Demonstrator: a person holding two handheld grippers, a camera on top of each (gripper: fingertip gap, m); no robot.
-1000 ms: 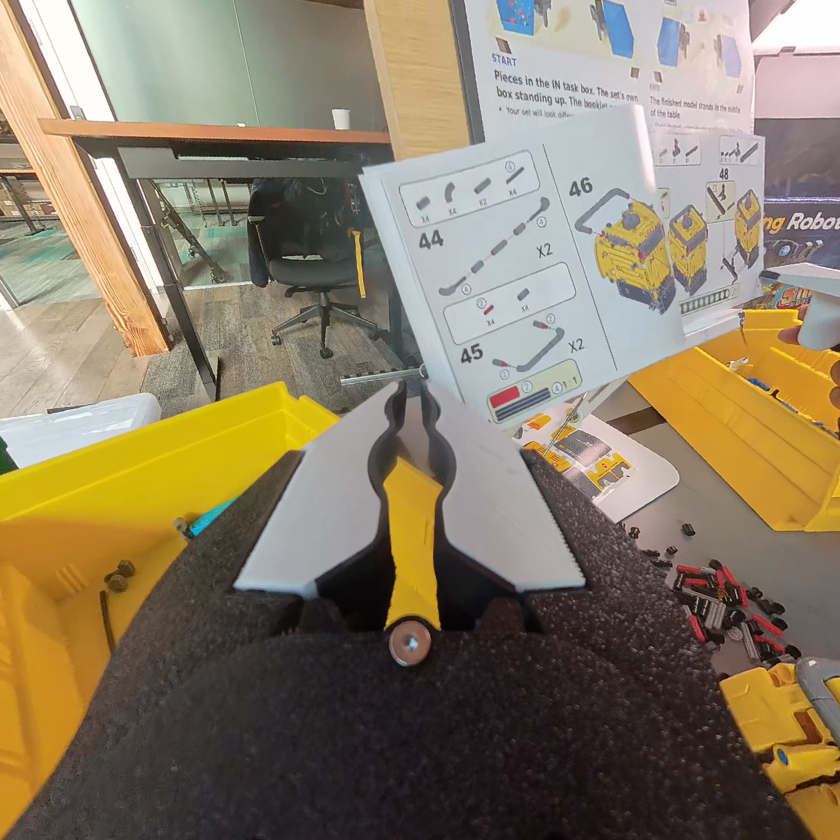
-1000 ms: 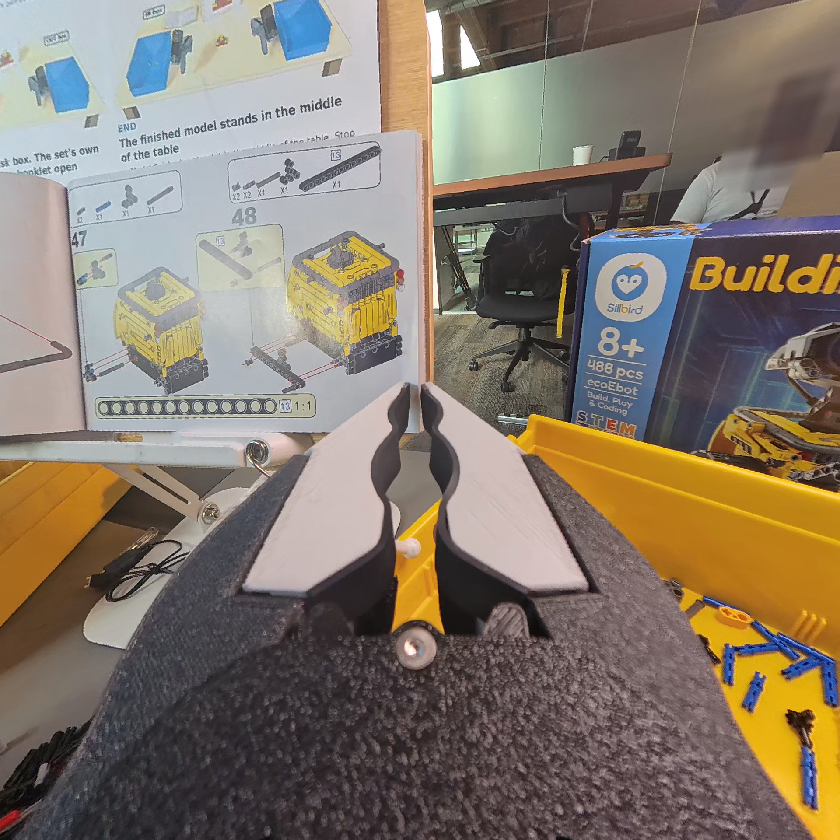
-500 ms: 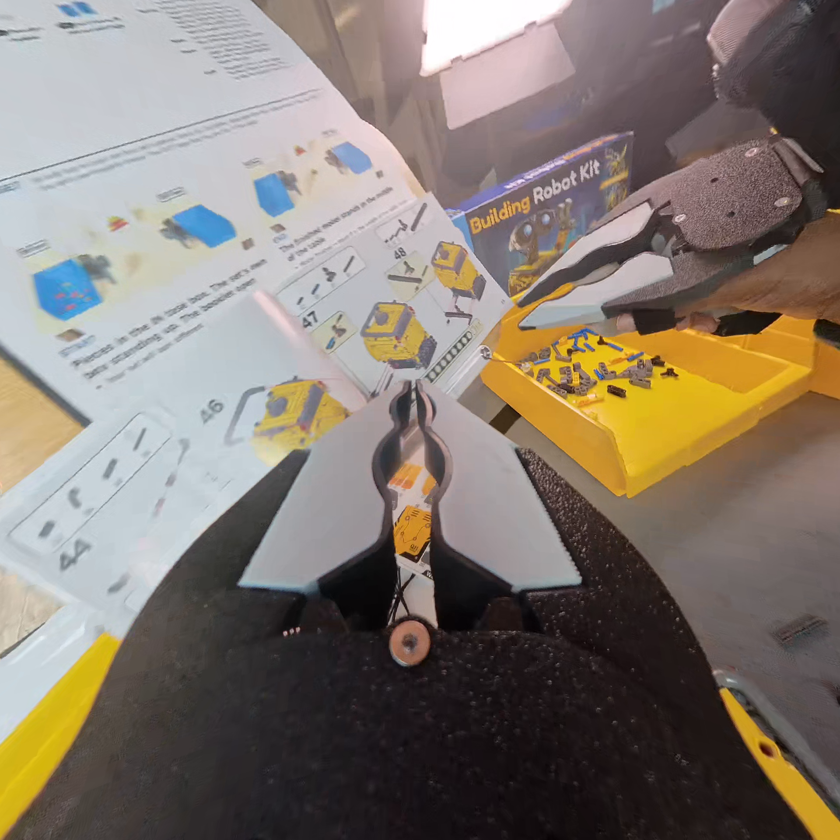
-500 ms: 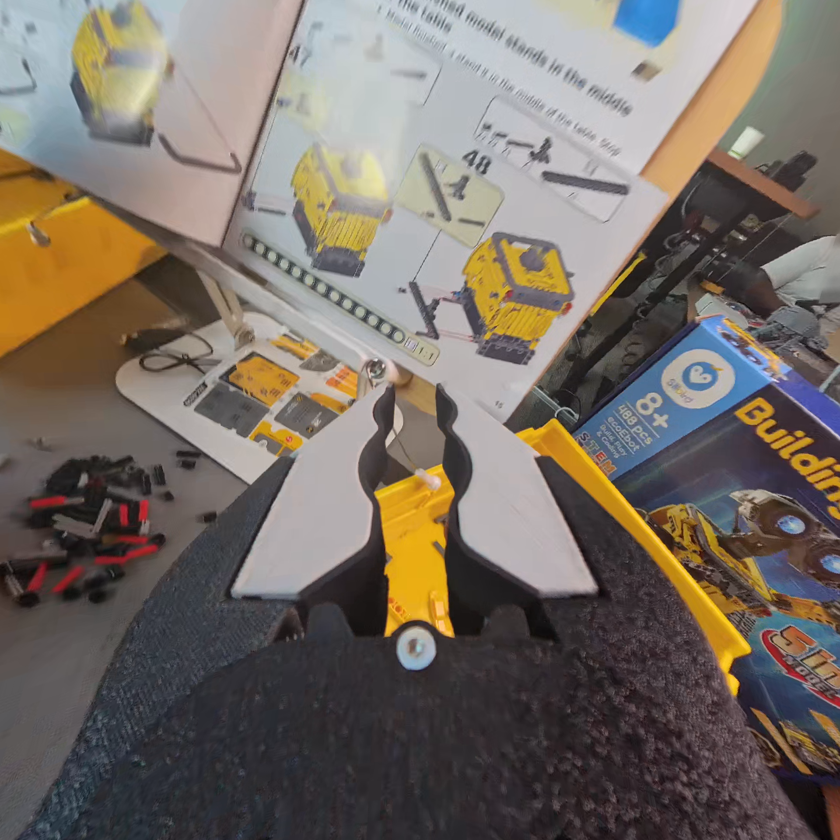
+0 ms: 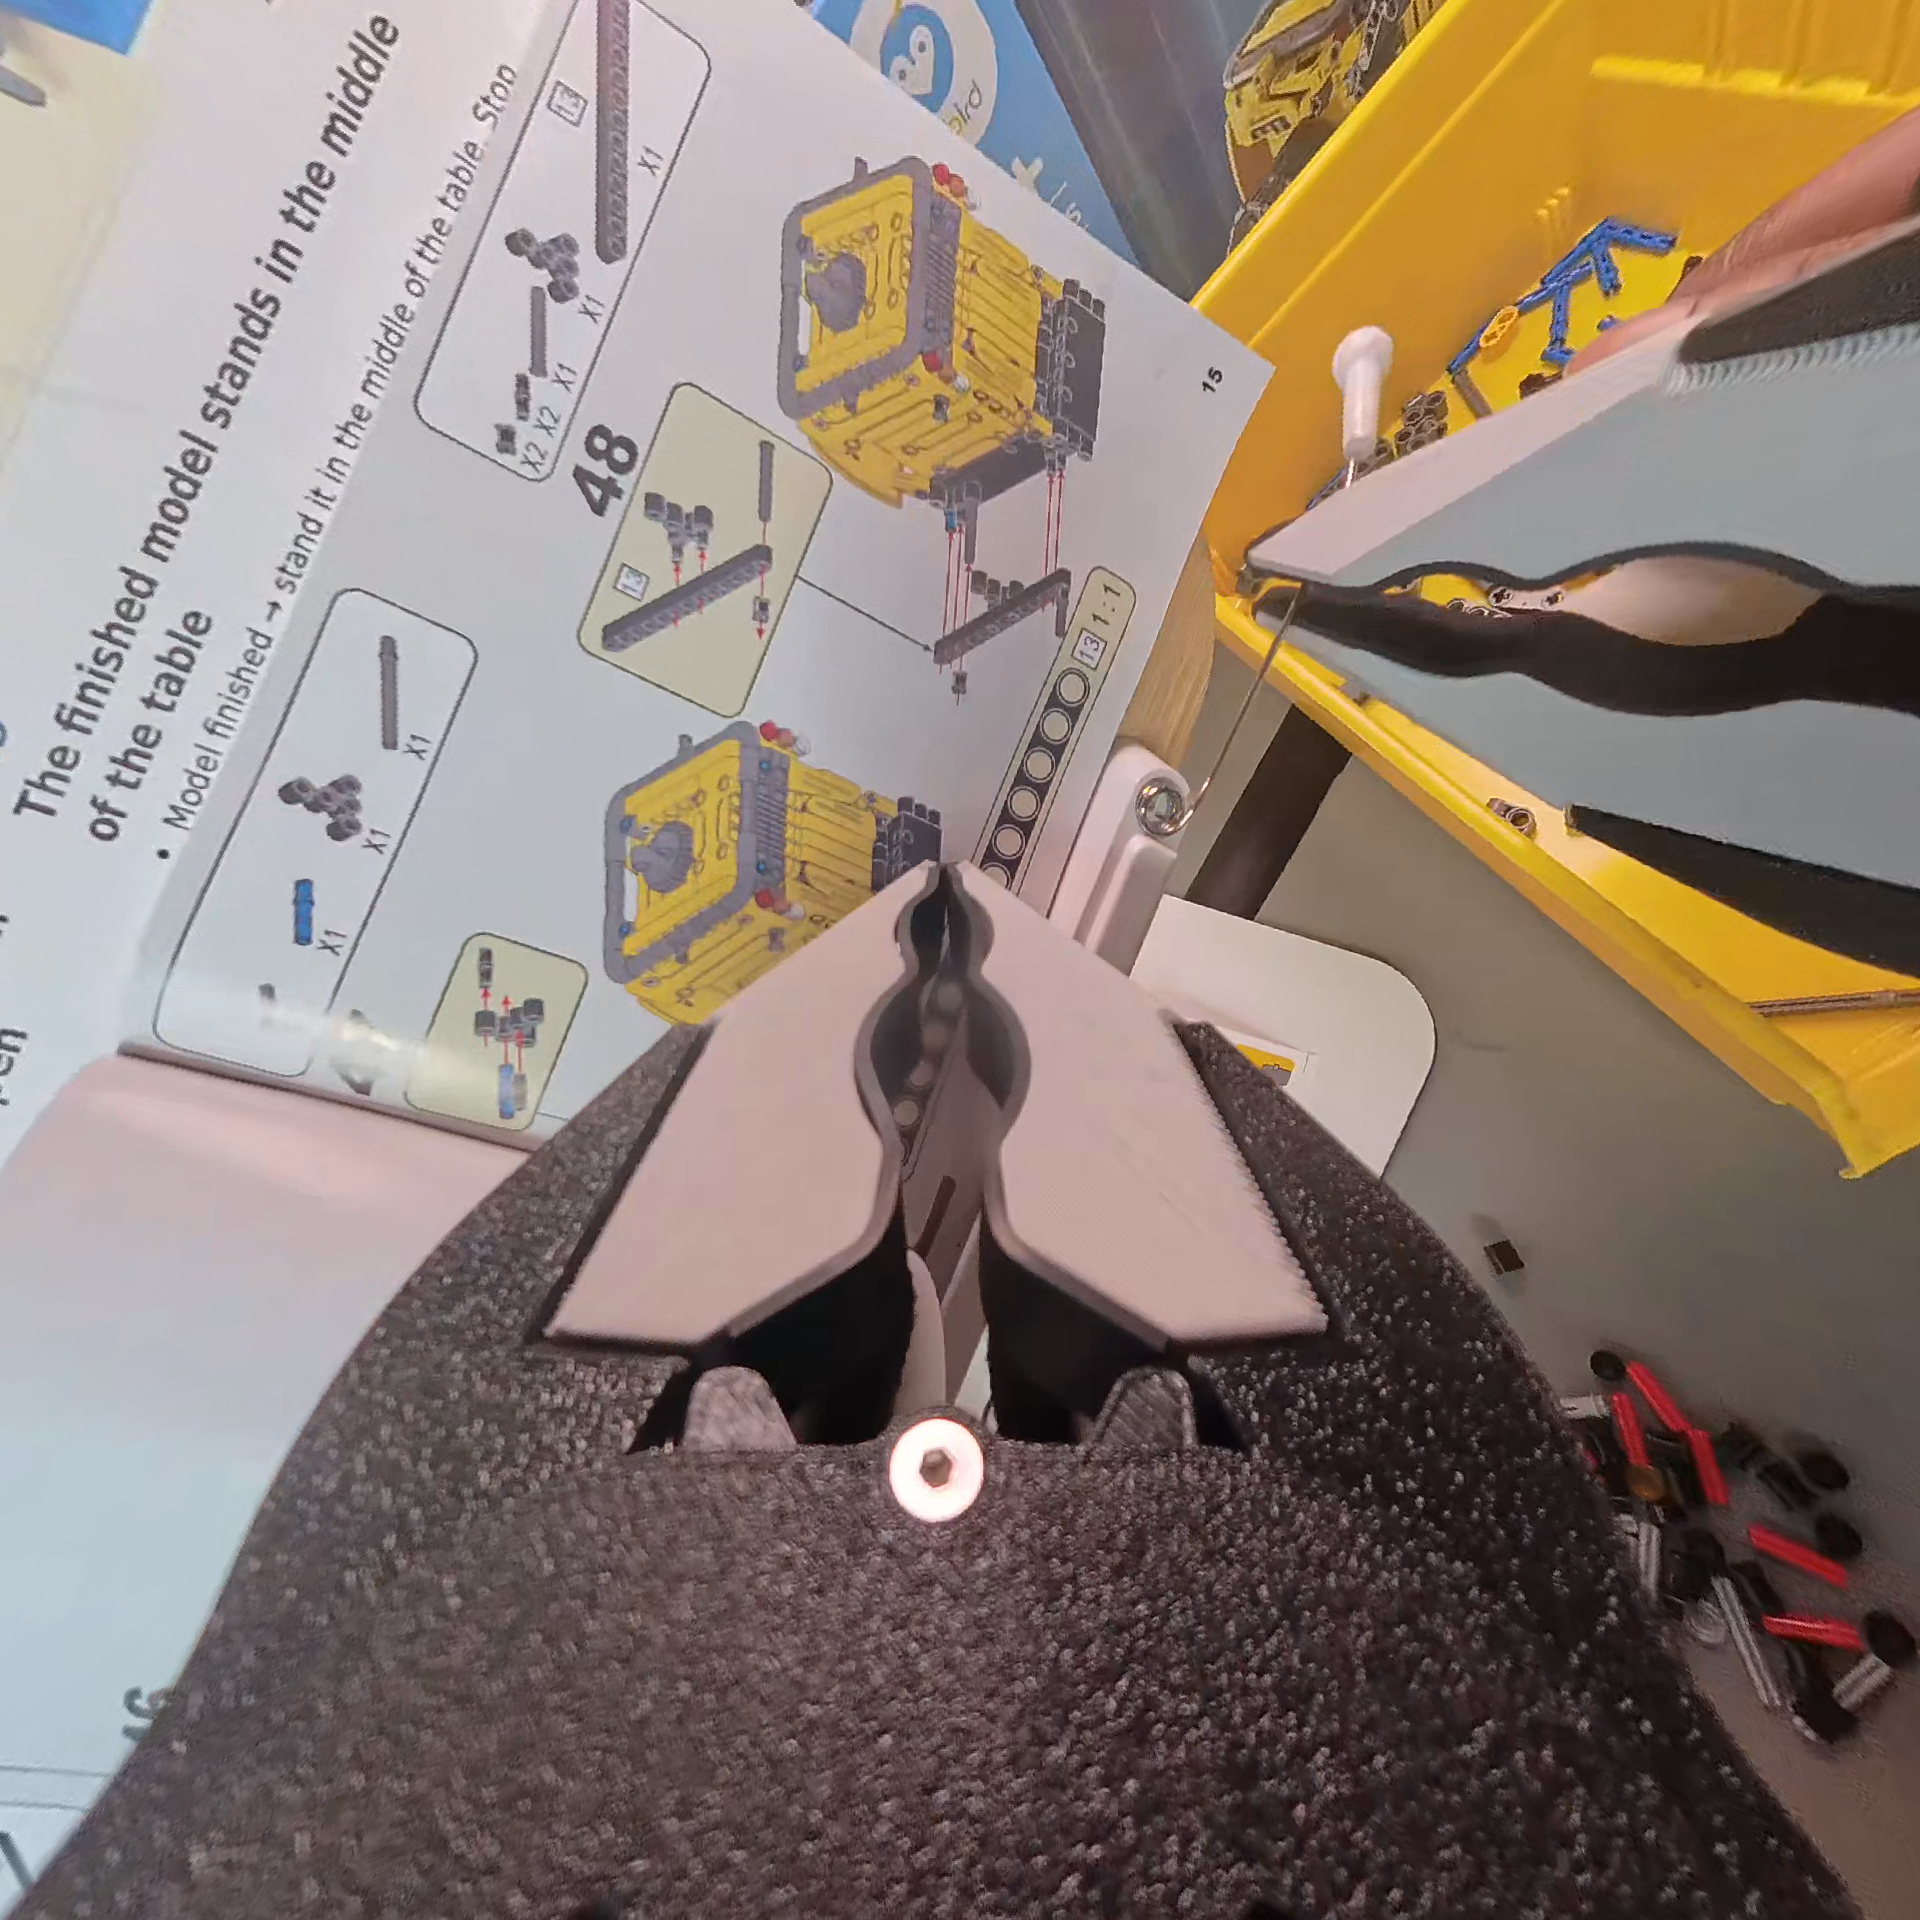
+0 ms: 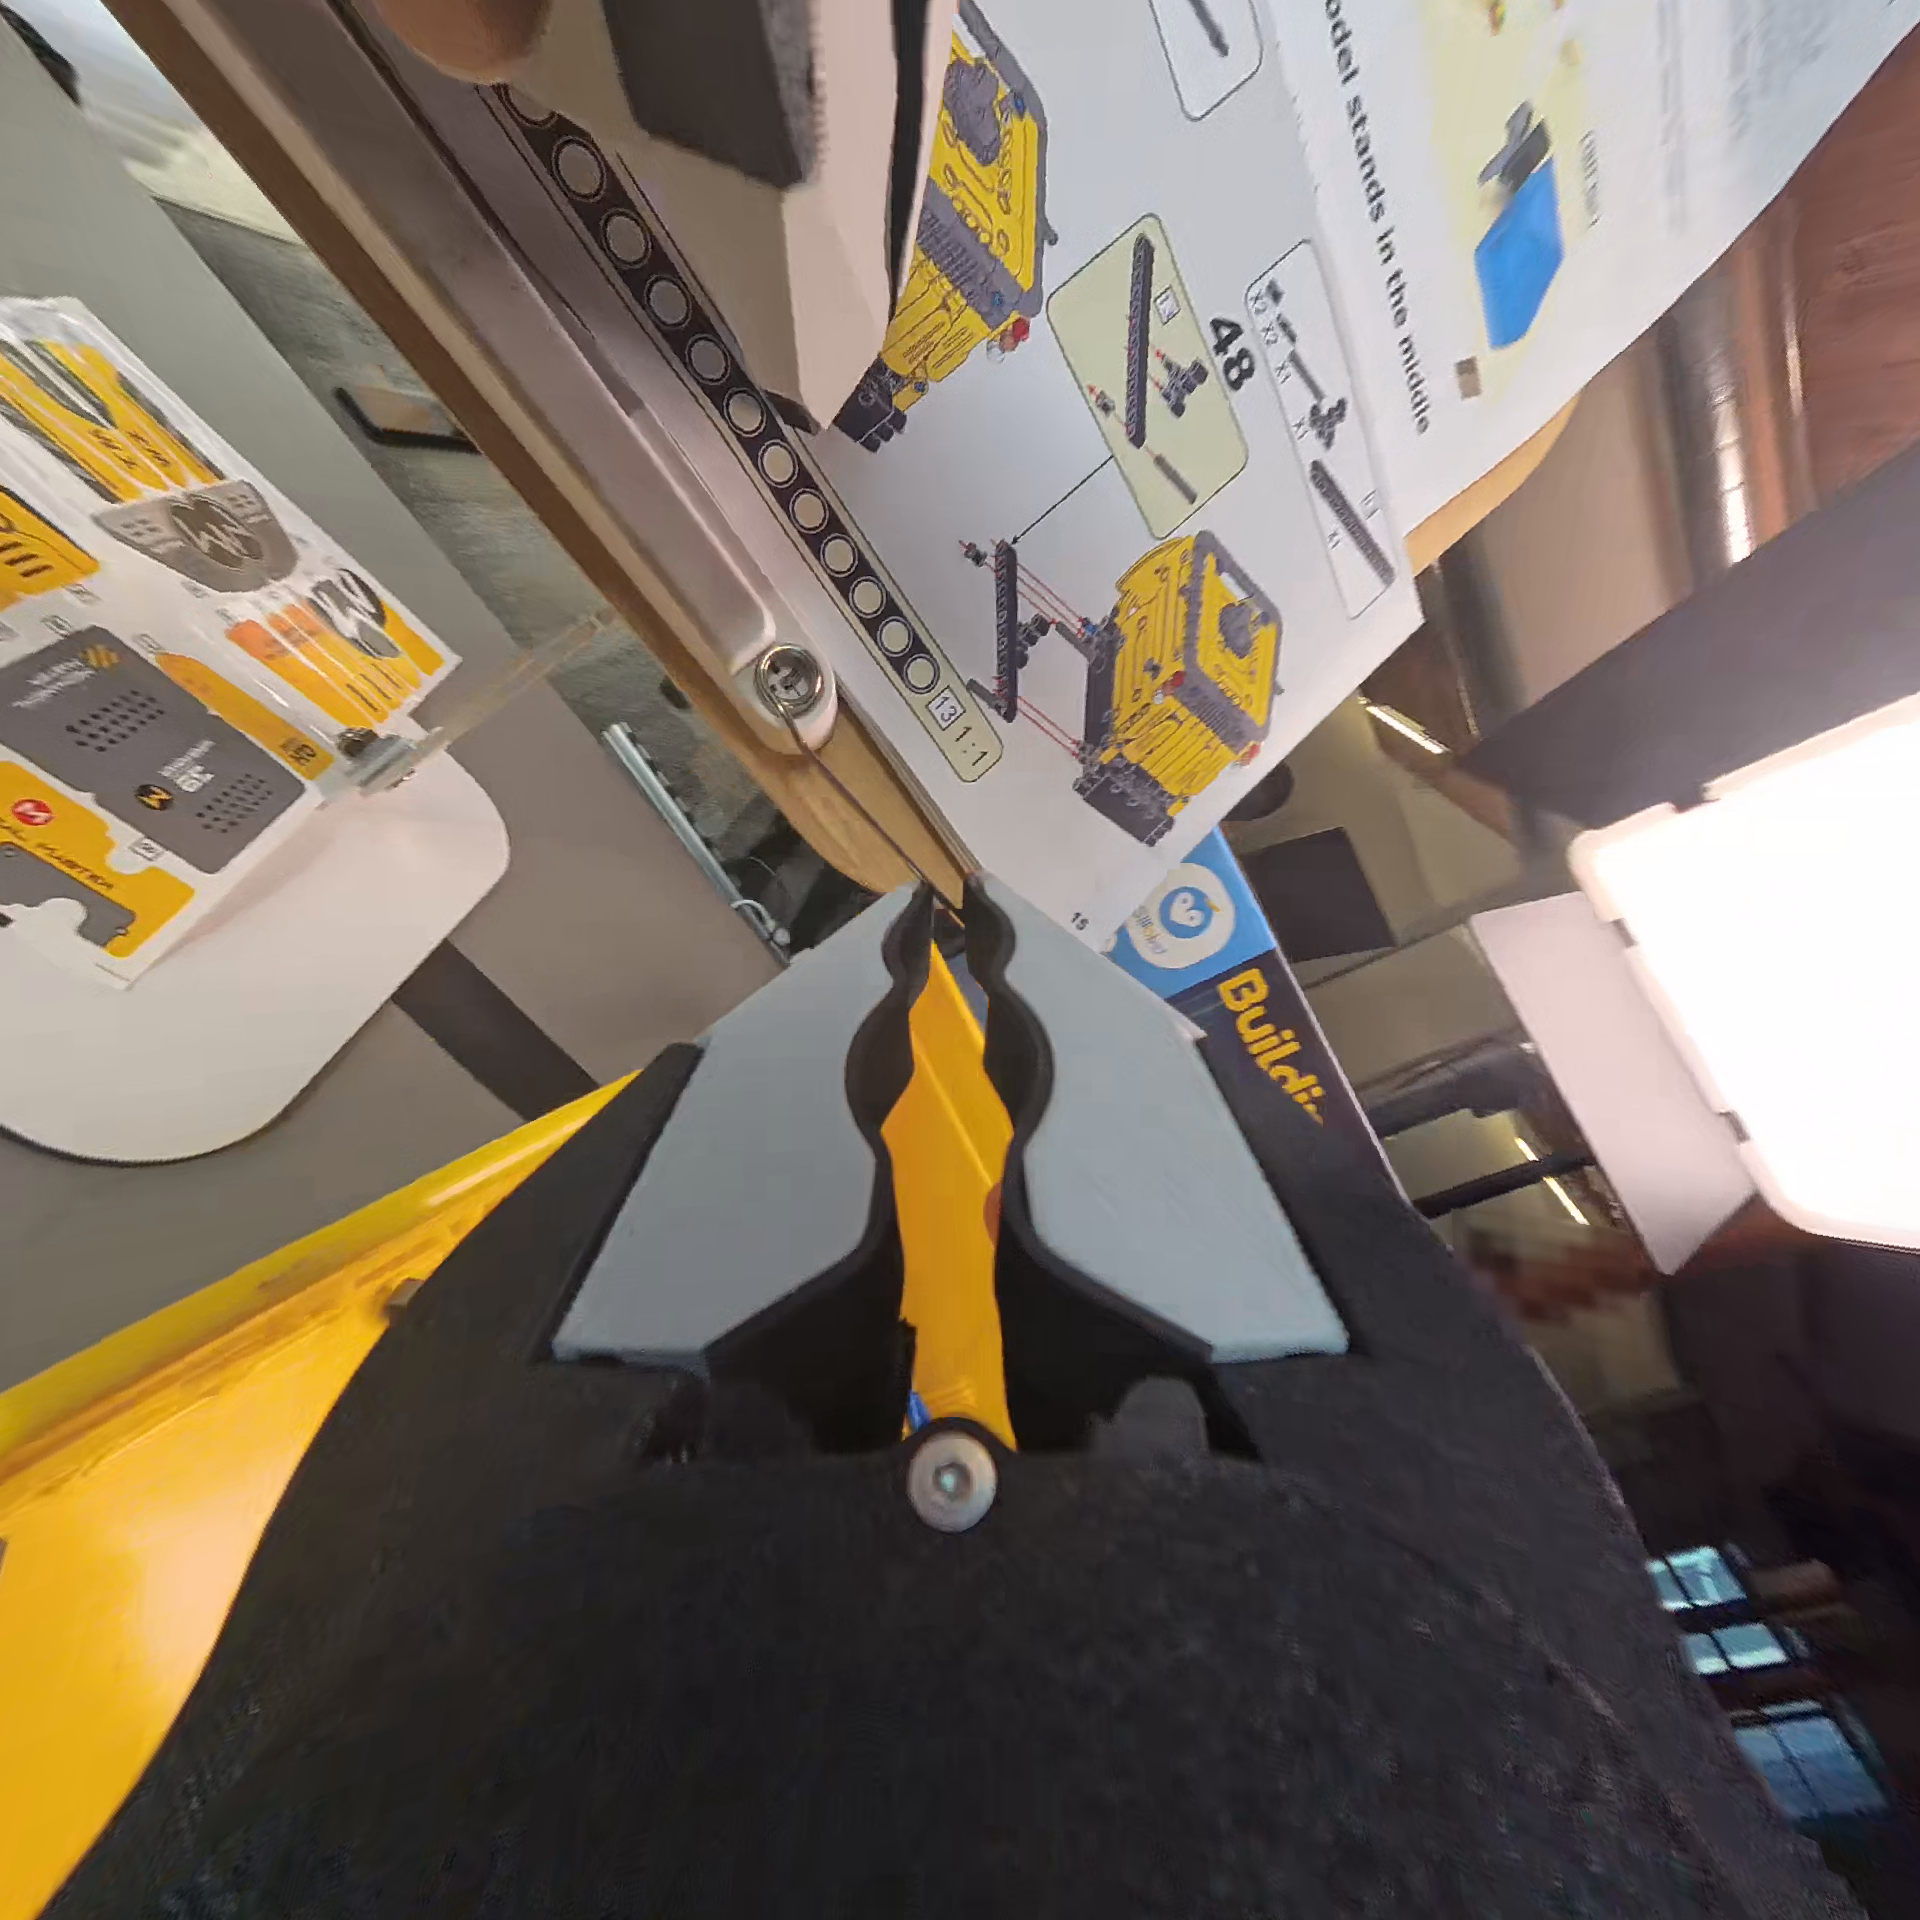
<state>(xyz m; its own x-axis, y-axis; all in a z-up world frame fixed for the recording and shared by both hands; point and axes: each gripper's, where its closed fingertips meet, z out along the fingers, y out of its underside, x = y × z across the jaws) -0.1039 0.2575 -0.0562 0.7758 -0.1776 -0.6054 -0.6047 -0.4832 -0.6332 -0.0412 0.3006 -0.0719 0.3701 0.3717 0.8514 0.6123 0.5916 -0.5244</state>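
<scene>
Both claws have closed in on the open booklet (image 5: 727, 468) since half a second ago, and the views have rolled hard over.

Left wrist view first: the left claw (image 5: 943, 883) has its fingers pressed together at the tips, right at the lower edge of the page with the yellow model drawings; whether it actually pinches the paper I cannot tell. Just right of its tips sits the white ledge (image 5: 1122, 831) of the book stand. Up and to the right of it comes the right claw (image 5: 1262, 569), fingers squeezed to a sliver on a thin wire arm (image 5: 1242, 696) that rises from a ring on the ledge; the wire's white knob (image 5: 1361, 379) pokes out above that claw. Behind the right claw lies a yellow bin (image 5: 1558, 883) with small blue and dark pieces in it; low to the right of the left claw, loose red and black pieces (image 5: 1714, 1538) are scattered on the grey table.

Right wrist view now — the right claw's tips all but meet, and the wire runs straight into them from the ring. Yellow bin below the fingers, blue box (image 6: 1226, 935) just right of the tips. Far left of the claw a sticker sheet (image 6: 156, 675) rests on the stand's white base (image 6: 312, 987); the left claw shows at the top edge, lying over the page.
</scene>
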